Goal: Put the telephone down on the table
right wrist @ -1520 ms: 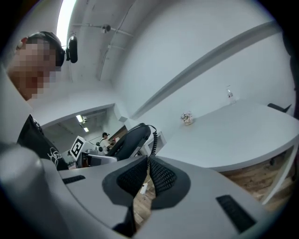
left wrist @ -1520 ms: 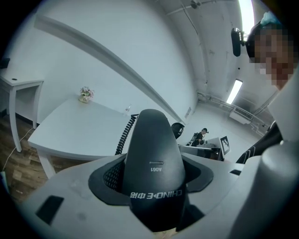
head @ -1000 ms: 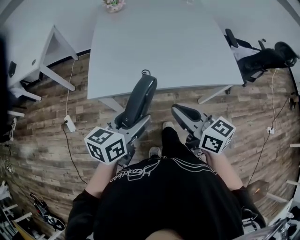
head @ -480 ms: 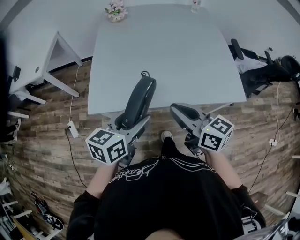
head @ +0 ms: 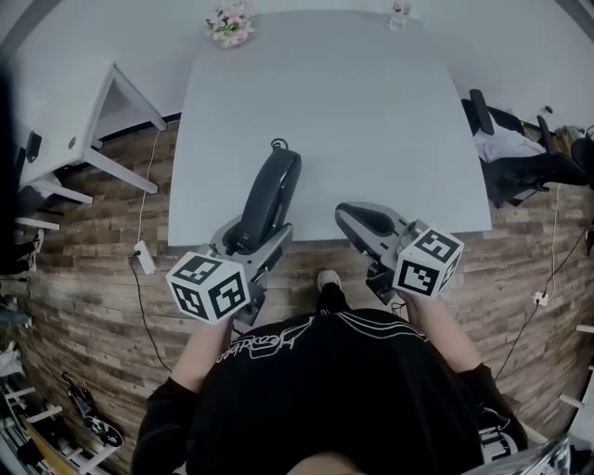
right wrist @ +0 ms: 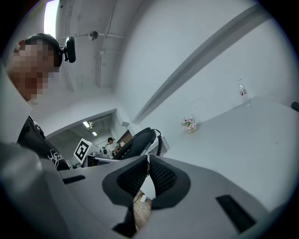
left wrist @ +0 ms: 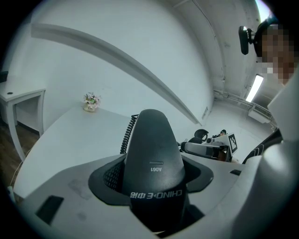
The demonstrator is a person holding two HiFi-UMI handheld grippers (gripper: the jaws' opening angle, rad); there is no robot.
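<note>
A black telephone handset [head: 267,200] with a coiled cord end sticks out forward from my left gripper [head: 249,241], which is shut on its lower end. The handset hangs over the near edge of the white table [head: 371,111]. In the left gripper view the handset [left wrist: 152,154] fills the middle between the jaws, with the coiled cord [left wrist: 127,134] behind it. My right gripper [head: 357,221] is shut with nothing in it, held at the table's near edge. In the right gripper view its black pads [right wrist: 161,176] touch at the tips, and the handset [right wrist: 135,142] shows to the left.
A small pot of flowers [head: 228,22] sits at the table's far left corner, a small clear bottle [head: 399,13] at the far edge. A second white table [head: 70,102] stands at the left. A black office chair [head: 520,153] is at the right. The floor is wood planks with cables.
Both grippers and the handset have come forward over the table's near edge; the table now sits lower and nearer in the head view. The left grip on the handset is unchanged.
</note>
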